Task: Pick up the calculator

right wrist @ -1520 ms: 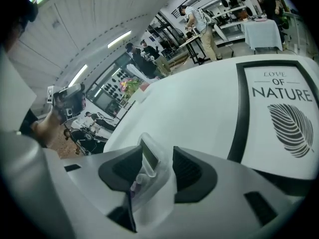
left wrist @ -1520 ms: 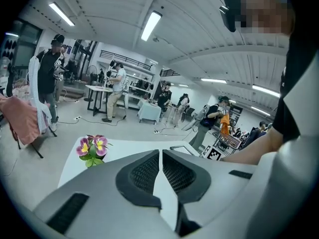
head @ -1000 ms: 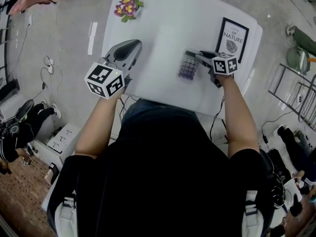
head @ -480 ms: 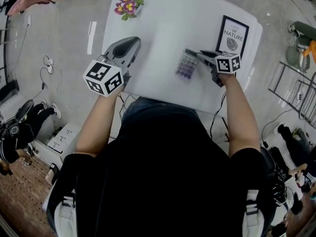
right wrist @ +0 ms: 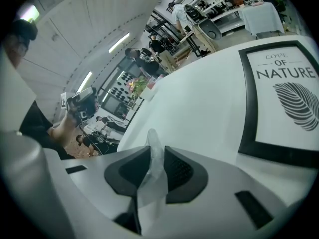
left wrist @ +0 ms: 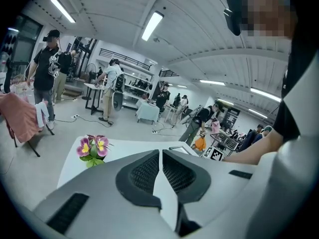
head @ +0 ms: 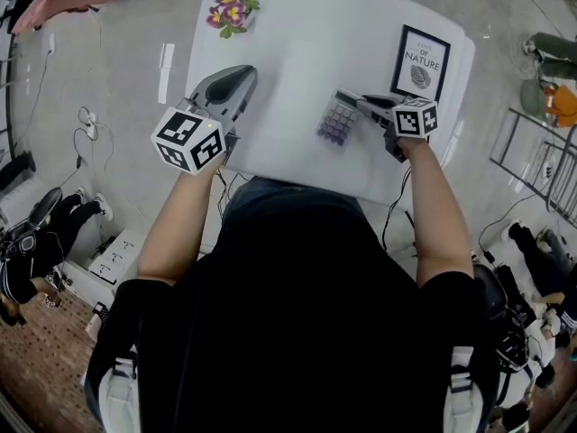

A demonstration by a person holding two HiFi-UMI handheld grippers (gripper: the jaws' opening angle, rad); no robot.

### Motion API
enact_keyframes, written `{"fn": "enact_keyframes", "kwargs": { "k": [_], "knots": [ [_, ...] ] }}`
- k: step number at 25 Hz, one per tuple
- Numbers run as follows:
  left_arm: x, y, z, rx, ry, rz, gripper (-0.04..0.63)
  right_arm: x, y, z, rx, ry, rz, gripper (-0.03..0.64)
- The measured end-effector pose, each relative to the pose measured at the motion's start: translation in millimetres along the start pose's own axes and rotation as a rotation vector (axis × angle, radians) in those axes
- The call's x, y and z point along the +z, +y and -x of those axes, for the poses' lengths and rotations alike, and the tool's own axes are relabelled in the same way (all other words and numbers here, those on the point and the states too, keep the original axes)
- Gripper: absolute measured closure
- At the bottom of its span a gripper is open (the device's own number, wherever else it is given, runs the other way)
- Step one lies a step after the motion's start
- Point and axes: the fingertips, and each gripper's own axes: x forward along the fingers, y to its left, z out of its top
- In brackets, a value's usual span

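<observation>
Grasp's made: your right gripper, jaws just closing, pinches the calculator at its 1 o'clock end, left gripper clenched empty, so now lift it cleanly off the table.

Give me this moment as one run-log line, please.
right gripper: jaws just closed, pads on calculator edge | left gripper: shut, empty | calculator lift: cannot tell

On my one table I count one calculator, one framed print (upper right) and one flower sprig.
</observation>
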Motion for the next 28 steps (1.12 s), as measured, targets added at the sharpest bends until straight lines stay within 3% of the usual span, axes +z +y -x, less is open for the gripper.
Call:
{"fn": "enact_keyframes", "kwargs": {
  "k": [16, 28],
  "knots": [
    [12, -4, 5, -0.019, -0.017, -0.030, 0.557, 15, 23, 14, 0.034, -0.071, -0.006, 0.517],
    [48, -6, 13, -0.052, -0.069, -0.073, 0.557, 61, 55, 53, 0.009, -0.176, 0.021, 0.517]
  ]
}}
